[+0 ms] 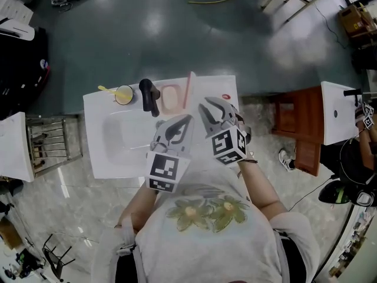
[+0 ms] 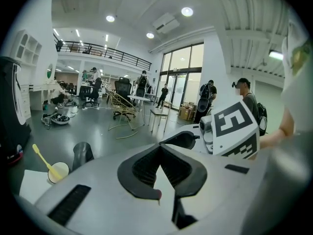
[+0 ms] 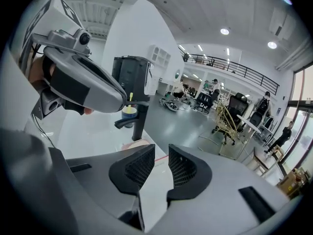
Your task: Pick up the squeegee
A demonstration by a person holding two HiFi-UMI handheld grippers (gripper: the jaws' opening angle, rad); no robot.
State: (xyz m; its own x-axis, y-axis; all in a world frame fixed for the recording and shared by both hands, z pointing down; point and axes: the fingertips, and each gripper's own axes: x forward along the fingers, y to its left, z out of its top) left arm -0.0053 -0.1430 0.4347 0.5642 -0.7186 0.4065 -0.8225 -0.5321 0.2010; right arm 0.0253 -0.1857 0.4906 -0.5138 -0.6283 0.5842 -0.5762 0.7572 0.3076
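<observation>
The squeegee (image 1: 189, 90) looks like a thin pink-red bar lying at the back of the white sink counter (image 1: 97, 134), beside a pinkish soap dish (image 1: 170, 98). Both grippers hover above the counter's near right part, apart from the squeegee. My left gripper (image 1: 184, 122) (image 2: 159, 151) has its jaw tips touching and holds nothing. My right gripper (image 1: 211, 108) (image 3: 161, 163) shows a narrow gap between its pads and is empty; a strip of the squeegee (image 3: 155, 153) shows through that gap, farther off on the counter.
A black faucet (image 1: 149, 94) (image 3: 139, 119) stands at the back of the basin. A cup with a yellow toothbrush (image 1: 123, 94) (image 2: 57, 170) sits left of it. A brown cabinet (image 1: 300, 125) and a second white counter (image 1: 341, 111) stand to the right. A metal rack (image 1: 44, 143) stands on the left.
</observation>
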